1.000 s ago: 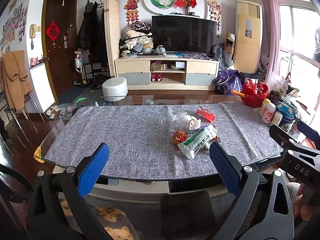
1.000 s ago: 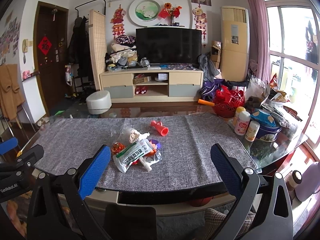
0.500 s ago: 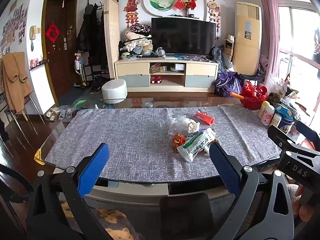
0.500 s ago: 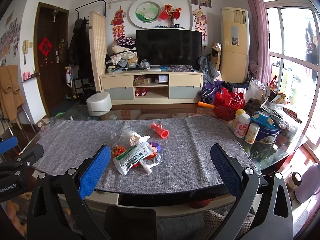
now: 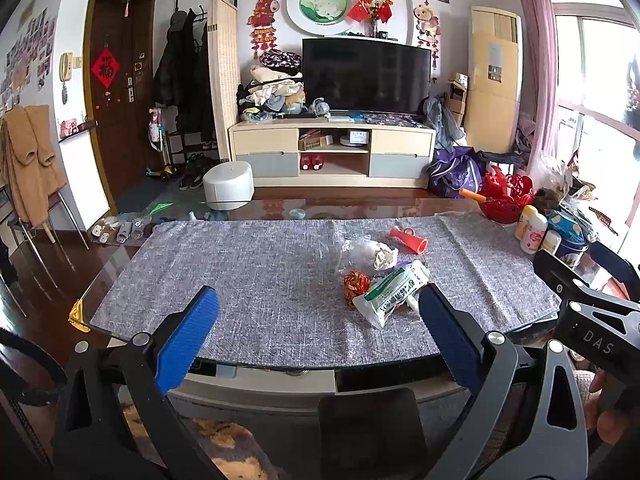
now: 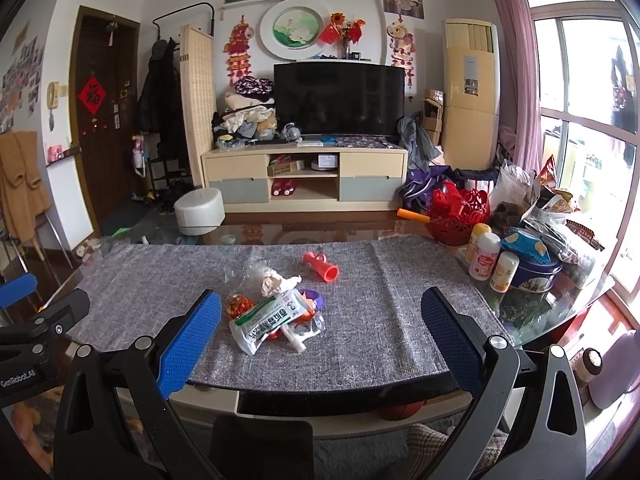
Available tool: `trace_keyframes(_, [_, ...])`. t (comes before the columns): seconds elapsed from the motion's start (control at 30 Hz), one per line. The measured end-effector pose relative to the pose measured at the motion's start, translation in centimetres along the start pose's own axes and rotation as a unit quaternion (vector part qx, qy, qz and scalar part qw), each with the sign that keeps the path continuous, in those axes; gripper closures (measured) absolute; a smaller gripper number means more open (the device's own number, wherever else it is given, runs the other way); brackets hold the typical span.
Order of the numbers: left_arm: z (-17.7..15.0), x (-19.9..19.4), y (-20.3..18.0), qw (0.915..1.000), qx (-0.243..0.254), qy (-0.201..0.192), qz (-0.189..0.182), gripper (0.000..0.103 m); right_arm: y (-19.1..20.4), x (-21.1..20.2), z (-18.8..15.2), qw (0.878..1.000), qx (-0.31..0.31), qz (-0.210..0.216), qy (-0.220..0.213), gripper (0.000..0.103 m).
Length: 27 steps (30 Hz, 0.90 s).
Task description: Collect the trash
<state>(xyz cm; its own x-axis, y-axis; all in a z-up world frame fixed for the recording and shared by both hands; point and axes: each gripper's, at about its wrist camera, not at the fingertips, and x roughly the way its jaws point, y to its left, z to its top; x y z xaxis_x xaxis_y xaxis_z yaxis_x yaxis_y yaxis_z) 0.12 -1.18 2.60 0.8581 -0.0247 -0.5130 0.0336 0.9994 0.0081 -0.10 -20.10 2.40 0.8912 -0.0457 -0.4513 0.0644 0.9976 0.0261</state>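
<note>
A small pile of trash lies on the grey table mat [image 5: 260, 272]: a white and green packet [image 5: 390, 294] [image 6: 266, 322], a red-orange crumpled wrapper [image 5: 355, 283] [image 6: 239, 305], a crumpled tissue in clear plastic [image 5: 372, 252] [image 6: 272, 280] and an orange-red plastic piece [image 5: 409, 238] [image 6: 321, 266]. My left gripper [image 5: 320, 320] is open and empty, held before the table's near edge, left of the pile. My right gripper [image 6: 320, 320] is open and empty, before the near edge, with the pile just inside its left finger.
At the table's right end stand small white bottles [image 6: 484, 256], a blue tin [image 6: 534, 274], a red basket [image 6: 460, 210] and bags. Beyond the table are a white stool [image 5: 228, 186], a TV cabinet [image 5: 332, 156] and a door.
Both grippers have risen and drawn back slightly, so the table and trash sit a little lower and nearer in view. Nothing on the table has moved.
</note>
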Motion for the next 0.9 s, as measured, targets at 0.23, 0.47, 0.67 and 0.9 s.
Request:
trace_keyframes(0.23, [-0.1, 0.1, 0.3, 1.0000, -0.003, 0.002, 0.001, 0.008, -0.3, 0.3, -0.4, 1.000, 0.003, -0.001, 0.006, 0.003])
trace_keyframes(0.47, [-0.8, 1.5, 1.4, 0.9997, -0.008, 0.022, 0.012, 0.008, -1.3, 1.5, -0.9, 1.000, 0.007, -0.012, 0.023, 0.003])
trace_keyframes(0.67, [-1.9, 4.1, 2.3, 0.9985, -0.012, 0.045, 0.028, 0.008, -2.8, 3.7, -2.0, 0.999, 0.027, -0.005, 0.041, 0.003])
trace_keyframes(0.9, [-3.2, 8.0, 2.5, 0.9964, 0.000, 0.080, 0.026, 0.008, -2.8, 8.0, -3.9, 0.996, 0.023, 0.007, 0.090, 0.003])
